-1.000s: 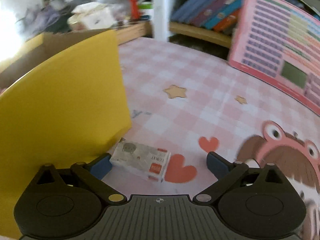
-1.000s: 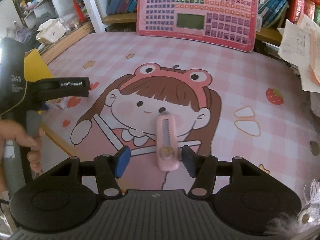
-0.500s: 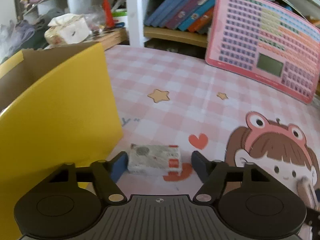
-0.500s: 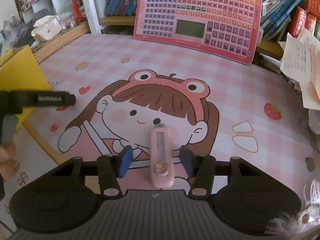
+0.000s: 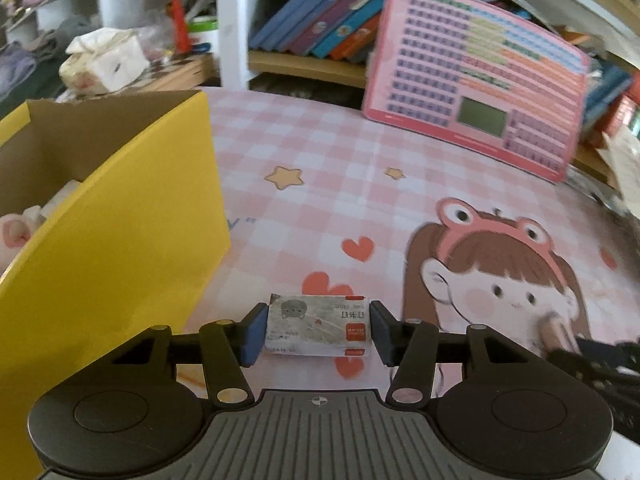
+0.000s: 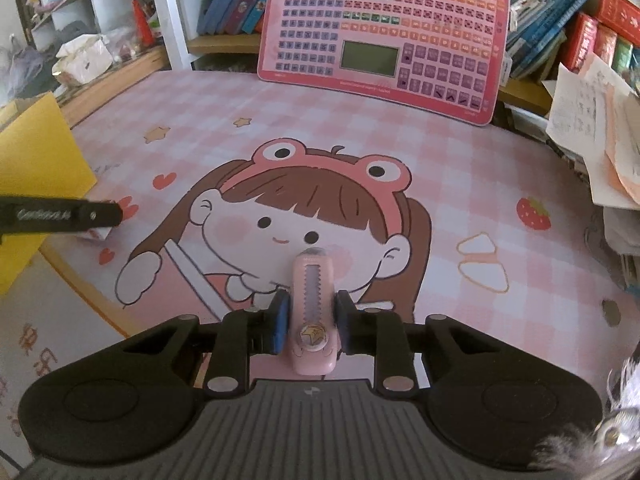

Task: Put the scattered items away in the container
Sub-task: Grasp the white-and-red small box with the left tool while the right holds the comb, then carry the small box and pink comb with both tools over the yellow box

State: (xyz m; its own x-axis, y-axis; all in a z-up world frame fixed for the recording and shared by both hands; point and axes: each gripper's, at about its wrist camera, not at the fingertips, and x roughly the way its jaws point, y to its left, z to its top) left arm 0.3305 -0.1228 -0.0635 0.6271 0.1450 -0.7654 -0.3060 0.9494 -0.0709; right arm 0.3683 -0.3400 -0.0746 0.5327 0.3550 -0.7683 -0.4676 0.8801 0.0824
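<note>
Pinching a small staple box (image 5: 318, 330) with the left gripper (image 5: 317, 333), pads touching both short ends, long axis lying crosswise between the fingers, low over the pink checked desk mat (image 5: 320, 184). Clamping a pink utility knife (image 6: 312, 312) in the right gripper (image 6: 310, 322), long axis pointing straight ahead, tip forward. Standing just left, the yellow cardboard box (image 5: 120, 248), open-topped. Leaning farther back, a pink keyboard toy (image 6: 384, 36) against the bookshelf (image 6: 560, 28).
</note>
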